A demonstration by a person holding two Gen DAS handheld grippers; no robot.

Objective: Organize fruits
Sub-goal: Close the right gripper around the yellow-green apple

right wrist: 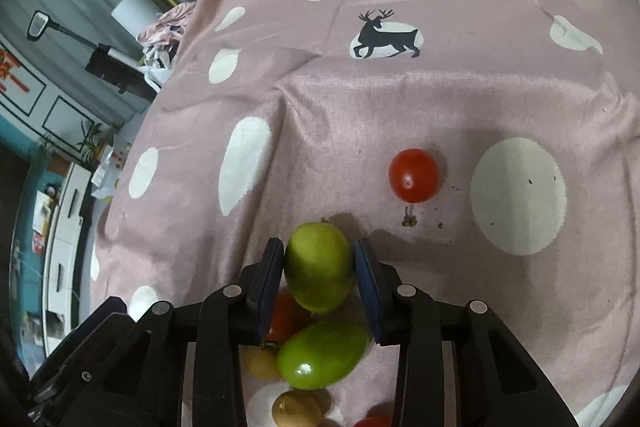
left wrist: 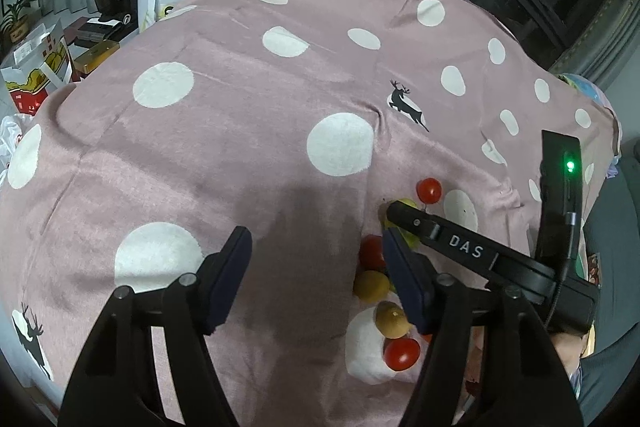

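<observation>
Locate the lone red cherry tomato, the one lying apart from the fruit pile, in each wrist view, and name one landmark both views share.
Left wrist view: the lone red cherry tomato lies right of centre, just beyond the right gripper's finger.
Right wrist view: the same tomato lies right of centre on the pink polka-dot cloth, beyond the jaws.
Shared landmark: the black deer print, farther along the cloth from the tomato in both views.

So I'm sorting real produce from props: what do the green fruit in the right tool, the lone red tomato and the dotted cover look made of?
Green fruit: looks real, with a smooth waxy matte skin and a small stem nub.
Red tomato: likely real, glossy taut skin, pale stem scar, crumbs beside it.
Cover: woven printed cloth; visible weave, creases, matte.
</observation>
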